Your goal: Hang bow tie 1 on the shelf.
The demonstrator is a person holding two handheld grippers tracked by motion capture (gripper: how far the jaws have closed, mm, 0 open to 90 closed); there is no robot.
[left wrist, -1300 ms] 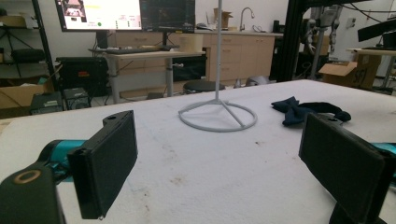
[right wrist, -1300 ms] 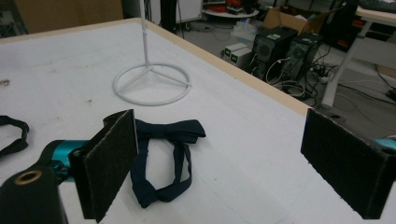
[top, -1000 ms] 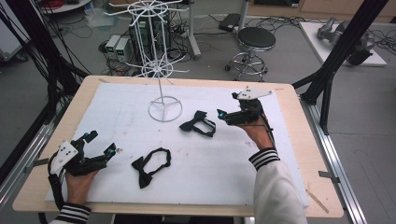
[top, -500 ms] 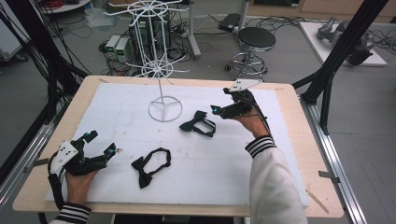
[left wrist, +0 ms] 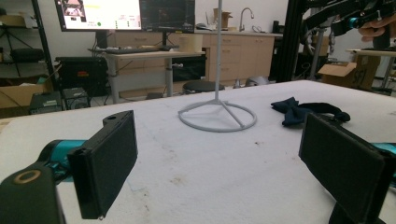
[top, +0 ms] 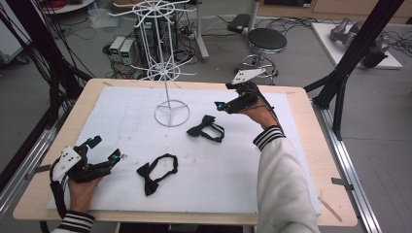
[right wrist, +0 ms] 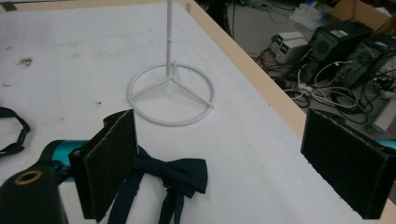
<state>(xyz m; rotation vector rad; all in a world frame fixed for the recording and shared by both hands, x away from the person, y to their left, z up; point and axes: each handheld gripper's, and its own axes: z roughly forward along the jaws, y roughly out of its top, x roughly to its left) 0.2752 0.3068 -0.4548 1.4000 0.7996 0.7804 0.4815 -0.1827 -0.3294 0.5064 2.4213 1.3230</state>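
- Two dark bow ties lie flat on the white table cover [top: 291,160]: one bow tie [top: 206,128] near the wire stand's [top: 171,114] ring base, the other bow tie [top: 156,172] nearer the person, left of centre.
- Nothing hangs on the stand, so I judge the hanging not yet begun.
- The right gripper [top: 228,104] hovers over the far tie, jaws wide, empty.
- The left gripper [top: 104,151] rests at the near left, wide open, empty.
- No readable labels; the monitor text in the left gripper view is too small.
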